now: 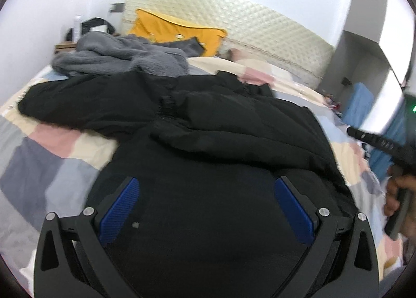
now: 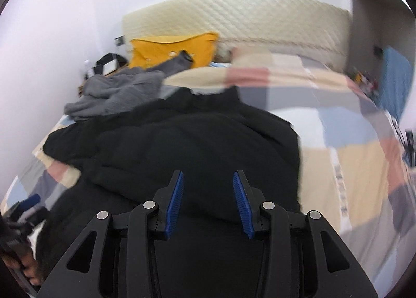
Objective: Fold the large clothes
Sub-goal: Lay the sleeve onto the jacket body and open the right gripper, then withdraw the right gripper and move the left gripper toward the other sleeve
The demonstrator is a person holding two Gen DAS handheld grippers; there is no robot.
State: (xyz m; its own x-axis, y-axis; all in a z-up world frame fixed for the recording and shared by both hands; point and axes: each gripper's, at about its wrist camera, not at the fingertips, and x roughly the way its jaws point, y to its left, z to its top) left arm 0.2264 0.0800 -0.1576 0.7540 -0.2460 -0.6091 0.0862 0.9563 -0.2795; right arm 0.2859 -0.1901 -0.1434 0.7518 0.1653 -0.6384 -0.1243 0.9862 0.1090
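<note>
A large black padded jacket [image 1: 208, 126] lies partly folded on a patchwork bedspread [image 1: 39, 162]. One sleeve reaches out to the left. My left gripper [image 1: 206, 183] is open wide above the jacket's near part and holds nothing. In the right wrist view the jacket [image 2: 197, 136] fills the middle, and my right gripper [image 2: 208, 178] hovers over its near edge, open and empty. The right gripper [image 1: 374, 139] also shows at the right edge of the left wrist view, held by a hand.
A grey fleece garment [image 1: 117, 56] lies behind the jacket. A yellow garment [image 1: 176, 30] leans on the quilted cream headboard [image 1: 247, 27]. A nightstand with a bottle and a bag [image 1: 75, 35] stands at the far left. A blue item [image 1: 358, 103] is at the right.
</note>
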